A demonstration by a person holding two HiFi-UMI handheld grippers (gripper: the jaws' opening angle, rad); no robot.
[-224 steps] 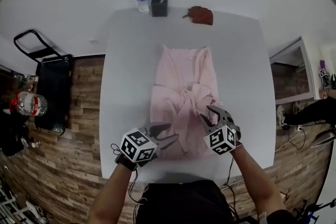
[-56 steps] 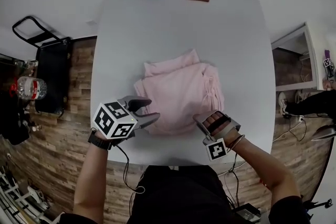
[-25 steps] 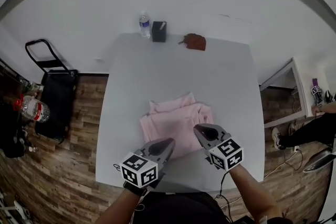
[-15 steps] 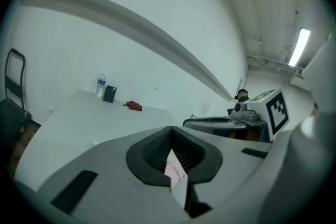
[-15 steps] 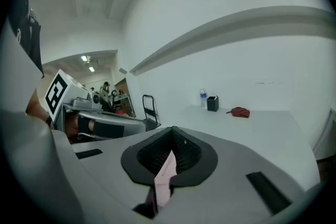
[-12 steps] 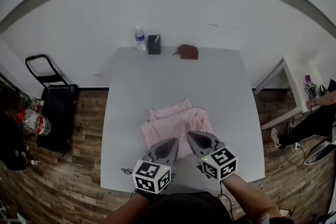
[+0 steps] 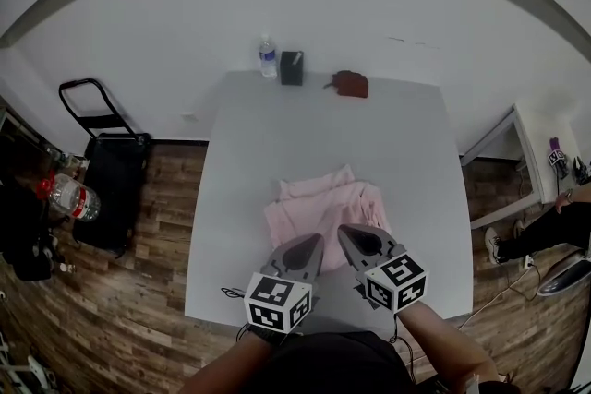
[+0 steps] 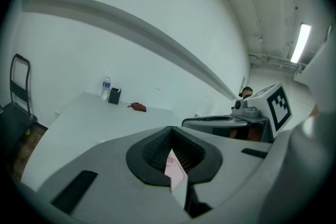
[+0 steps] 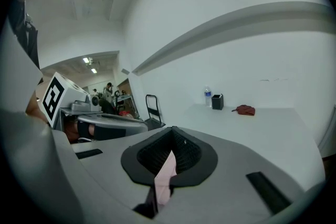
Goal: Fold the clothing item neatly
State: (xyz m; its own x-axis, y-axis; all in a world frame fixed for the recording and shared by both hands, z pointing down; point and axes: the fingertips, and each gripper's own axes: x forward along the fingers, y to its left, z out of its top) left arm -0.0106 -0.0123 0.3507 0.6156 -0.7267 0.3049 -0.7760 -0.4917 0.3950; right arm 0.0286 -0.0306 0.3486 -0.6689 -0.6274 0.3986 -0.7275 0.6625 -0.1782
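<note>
The folded pink garment (image 7: 325, 203) lies flat on the counter (image 7: 277, 120). It sits in the near half, about midway between the left and right edges and well clear of the far edge. The left gripper (image 7: 312, 244) and the right gripper (image 7: 347, 235) hang side by side over the garment's near border. Both point toward the far edge, so the cloth lies ahead of and below them. The fingers (image 8: 105, 176) of each gripper are pressed together. A pink sliver shows through each slit; I read it as cloth seen beyond, not pinched, since the head view shows no lifted edge. The bundle is near square with no clear long axis. One loose flap juts toward the far-left corner, on the left gripper's side. Judgement: the fold looks essentially done, and any tidying of that flap would suit the left hand, reaching forward.
</note>
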